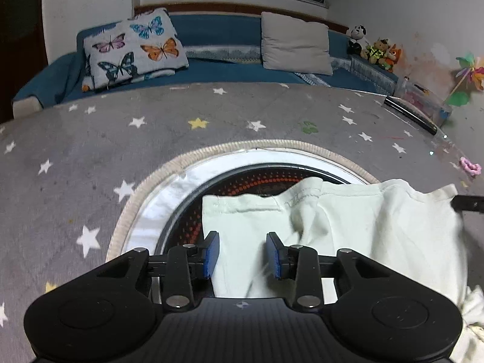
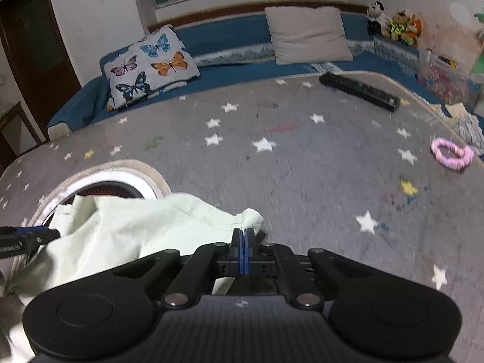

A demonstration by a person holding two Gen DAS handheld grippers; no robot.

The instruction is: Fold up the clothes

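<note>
A pale cream garment (image 1: 348, 227) lies on the grey star-patterned tabletop (image 1: 90, 151), partly over a round inset in the table (image 1: 187, 187). My left gripper (image 1: 243, 251) is open, its blue pads on either side of the garment's left part, the cloth beneath them. In the right wrist view the garment (image 2: 136, 227) spreads to the left. My right gripper (image 2: 243, 236) is shut on the garment's right corner, which bunches up just beyond the pads. The left gripper's tip shows at the left edge (image 2: 30, 236).
A black remote (image 2: 360, 90) lies at the table's far right, a pink hair tie (image 2: 452, 155) near the right edge. Behind the table is a blue sofa with a butterfly pillow (image 1: 133, 48), a grey cushion (image 1: 296, 44) and plush toys (image 1: 375, 48).
</note>
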